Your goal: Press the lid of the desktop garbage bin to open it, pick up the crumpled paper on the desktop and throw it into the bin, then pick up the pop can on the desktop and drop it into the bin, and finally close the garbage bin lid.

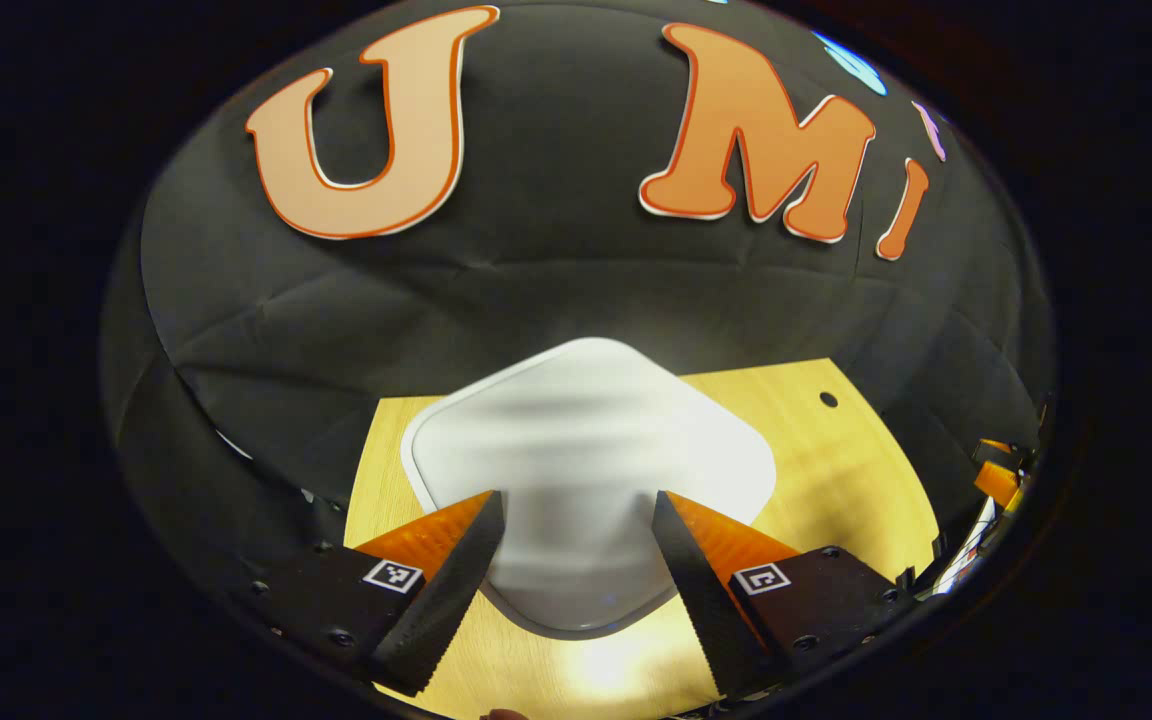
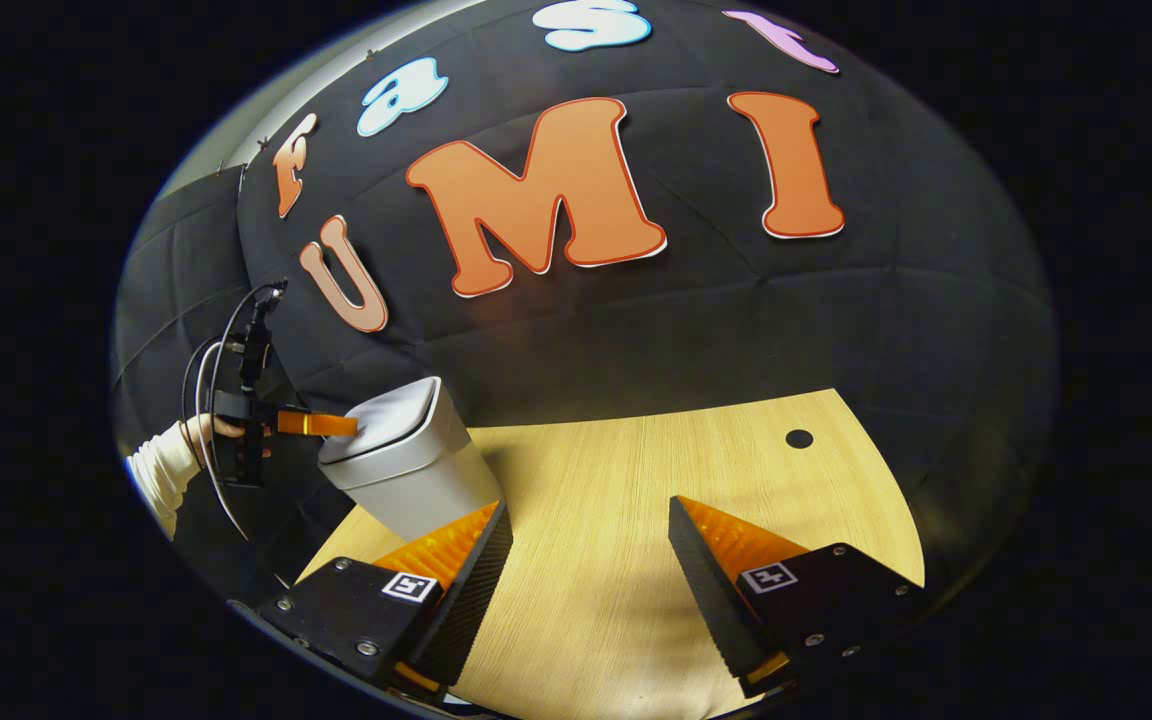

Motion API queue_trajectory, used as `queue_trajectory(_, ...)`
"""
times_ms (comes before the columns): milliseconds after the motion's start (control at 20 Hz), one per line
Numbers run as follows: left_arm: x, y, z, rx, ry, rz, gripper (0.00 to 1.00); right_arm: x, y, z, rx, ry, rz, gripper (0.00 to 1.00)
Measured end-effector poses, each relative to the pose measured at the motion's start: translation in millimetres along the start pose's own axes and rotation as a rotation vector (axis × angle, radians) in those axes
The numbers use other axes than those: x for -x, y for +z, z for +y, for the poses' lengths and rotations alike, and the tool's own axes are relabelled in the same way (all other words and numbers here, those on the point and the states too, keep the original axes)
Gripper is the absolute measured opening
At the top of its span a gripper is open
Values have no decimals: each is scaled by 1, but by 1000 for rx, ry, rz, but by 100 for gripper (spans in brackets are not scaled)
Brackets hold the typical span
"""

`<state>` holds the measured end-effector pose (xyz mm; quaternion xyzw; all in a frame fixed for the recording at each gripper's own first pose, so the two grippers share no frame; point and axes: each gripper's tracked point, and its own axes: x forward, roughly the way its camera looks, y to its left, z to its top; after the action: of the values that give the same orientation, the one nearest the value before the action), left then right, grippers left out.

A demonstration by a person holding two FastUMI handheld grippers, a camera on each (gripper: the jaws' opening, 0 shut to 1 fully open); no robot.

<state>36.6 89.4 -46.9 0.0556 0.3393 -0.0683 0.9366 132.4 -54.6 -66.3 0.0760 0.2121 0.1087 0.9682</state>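
Wooden desktop [image 2: 636, 500], black cloth wall behind. Bin [image 2: 416, 470] at its left end — lid [image 1: 586, 450] closed. Your left gripper [image 1: 576, 560], jaws wide, hovers over lid; press w/ one fingertip, centred. Right gripper [image 2: 591, 560] wide, idle beside bin.

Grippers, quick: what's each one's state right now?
Left gripper: open, holding nothing, over the bin lid.
Right gripper: open, empty, above the table.
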Motion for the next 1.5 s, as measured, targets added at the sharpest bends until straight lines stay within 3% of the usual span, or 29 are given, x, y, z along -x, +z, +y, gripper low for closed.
queue_trajectory(450, -4, 0, 0, -80, 14, -37, 98, -4, -4, -1, -16, 5, 7, 94)
queue_trajectory(900, -5, 6, 1, -9, 37, -104, 97, -5, -3, 3, -18, 15, 5, 94)
queue_trajectory(1100, 2, 10, -4, -29, 63, -152, 97, -3, 2, 4, -13, 3, -15, 94)
queue_trajectory(1500, 50, 34, -66, -121, 1, -296, 97, 0, 8, 10, 0, 0, -42, 94)
